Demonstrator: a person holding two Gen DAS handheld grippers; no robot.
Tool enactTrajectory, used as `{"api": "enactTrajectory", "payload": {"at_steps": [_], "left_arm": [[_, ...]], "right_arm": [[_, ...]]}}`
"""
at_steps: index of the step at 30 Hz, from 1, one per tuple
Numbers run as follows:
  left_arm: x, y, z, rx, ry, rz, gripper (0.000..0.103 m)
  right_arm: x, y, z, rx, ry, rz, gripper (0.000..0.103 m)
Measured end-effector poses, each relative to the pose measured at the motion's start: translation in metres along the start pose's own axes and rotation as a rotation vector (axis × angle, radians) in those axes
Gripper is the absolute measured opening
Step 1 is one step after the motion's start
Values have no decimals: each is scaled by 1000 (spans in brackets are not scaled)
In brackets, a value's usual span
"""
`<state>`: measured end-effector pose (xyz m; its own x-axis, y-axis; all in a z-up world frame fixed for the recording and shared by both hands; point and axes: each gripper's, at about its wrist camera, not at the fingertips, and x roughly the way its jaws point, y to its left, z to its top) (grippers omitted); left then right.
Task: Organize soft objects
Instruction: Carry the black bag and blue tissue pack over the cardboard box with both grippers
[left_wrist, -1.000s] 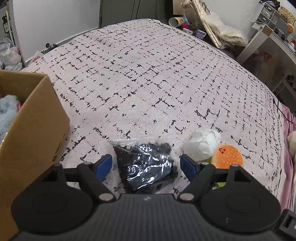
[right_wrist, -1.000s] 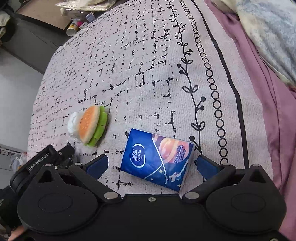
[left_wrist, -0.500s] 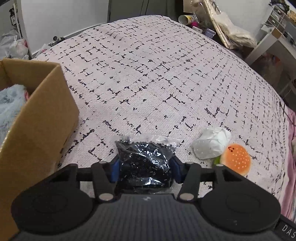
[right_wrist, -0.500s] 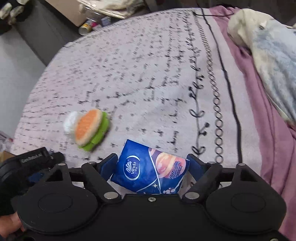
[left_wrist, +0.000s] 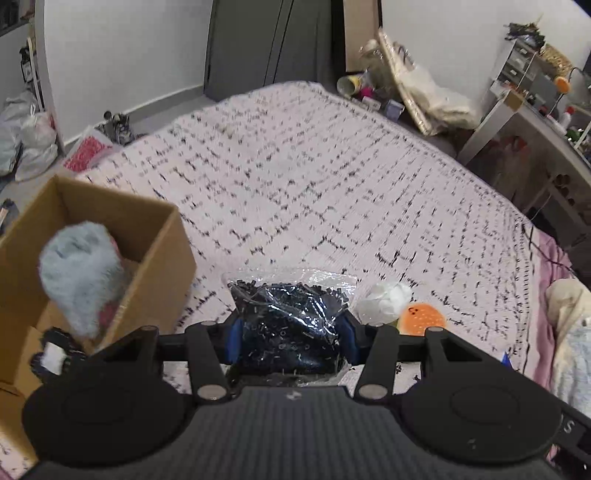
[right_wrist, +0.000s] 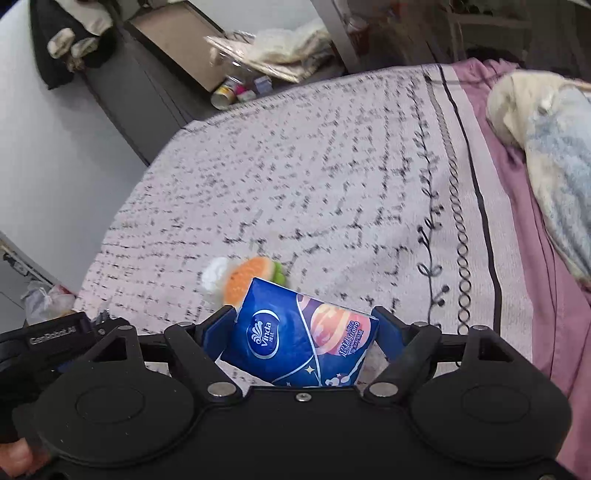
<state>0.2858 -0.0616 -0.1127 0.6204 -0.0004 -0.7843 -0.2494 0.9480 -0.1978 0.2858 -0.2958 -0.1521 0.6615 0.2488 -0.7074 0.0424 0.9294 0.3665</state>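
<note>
My left gripper (left_wrist: 291, 332) is shut on a clear plastic bag of dark cloth (left_wrist: 290, 314) and holds it above the bed. My right gripper (right_wrist: 301, 332) is shut on a blue Vinda tissue pack (right_wrist: 299, 332), lifted off the bed. An orange burger plush (left_wrist: 421, 317) and a white soft item (left_wrist: 384, 301) lie on the bedspread; both also show in the right wrist view, the plush (right_wrist: 251, 275) and the white item (right_wrist: 214, 275). A cardboard box (left_wrist: 162, 251) at left holds a fluffy grey-blue item (left_wrist: 79, 269).
The patterned bedspread (left_wrist: 314, 192) covers the bed. A pale blanket (right_wrist: 554, 158) lies on the pink sheet at right. Bags lie on the floor (left_wrist: 26, 144) at left. A desk (left_wrist: 517, 122) and clutter stand beyond the bed.
Both grippers closed on their items and lifted them. The left one rose and now shows the inside of the box. The right one rose and tilted up with the tissue pack.
</note>
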Motion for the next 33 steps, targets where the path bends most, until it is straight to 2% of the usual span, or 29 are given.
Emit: {"api": "enactTrajectory", "payload": {"at_steps": [10,13,17,33], "left_arm": [[-48,31,9,-15,-61,7,50],[-57,42,8,-25,-67,12,50],[-69,56,8,-43,-76,18,50],[-92,117,7,-135,-98,58,50]], "right_arm": [[-26,27,-3,-121,-99,109,77],[-31,36,-4,-160,-93,157,77],[-39,48,-7,-214,-125,169,77],[-57,83,-23,-293,-168,336,77]]}}
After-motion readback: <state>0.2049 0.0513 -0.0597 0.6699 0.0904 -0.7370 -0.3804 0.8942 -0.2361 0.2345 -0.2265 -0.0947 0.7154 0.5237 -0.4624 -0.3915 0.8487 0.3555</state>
